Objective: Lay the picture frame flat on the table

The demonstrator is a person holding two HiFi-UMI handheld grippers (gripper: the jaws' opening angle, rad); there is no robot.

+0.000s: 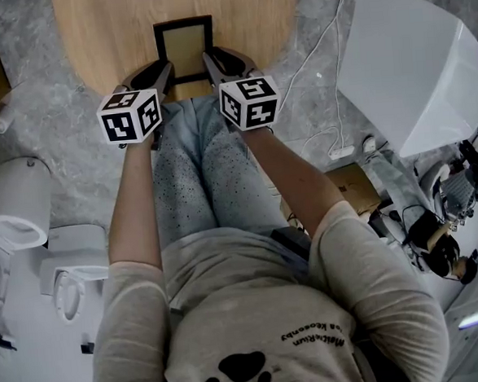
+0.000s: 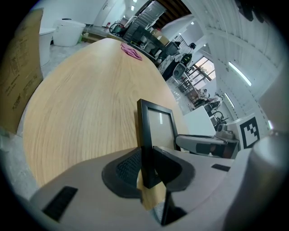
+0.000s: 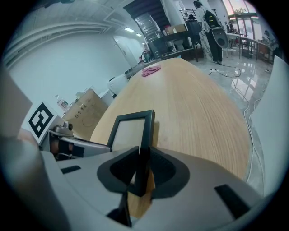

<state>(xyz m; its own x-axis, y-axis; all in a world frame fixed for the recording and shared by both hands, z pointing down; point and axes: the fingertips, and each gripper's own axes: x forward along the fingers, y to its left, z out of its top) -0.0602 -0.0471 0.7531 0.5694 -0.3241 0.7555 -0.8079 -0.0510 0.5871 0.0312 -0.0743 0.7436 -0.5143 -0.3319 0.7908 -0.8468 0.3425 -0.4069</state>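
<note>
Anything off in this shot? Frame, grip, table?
Nothing stands out. The picture frame is held upright near the edge of the table, with the left gripper and right gripper each clamped on a side rail.

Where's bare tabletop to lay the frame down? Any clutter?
Bare wood runs from behind the picture frame to the pink item at the far end of the table, and out to both sides. Crowded only at the near edge: left gripper and right gripper clamp the frame's side edges.

No text is legible: the print on the shirt [image 1: 255, 299] and the cardboard box [image 2: 20, 76] cannot be read.
</note>
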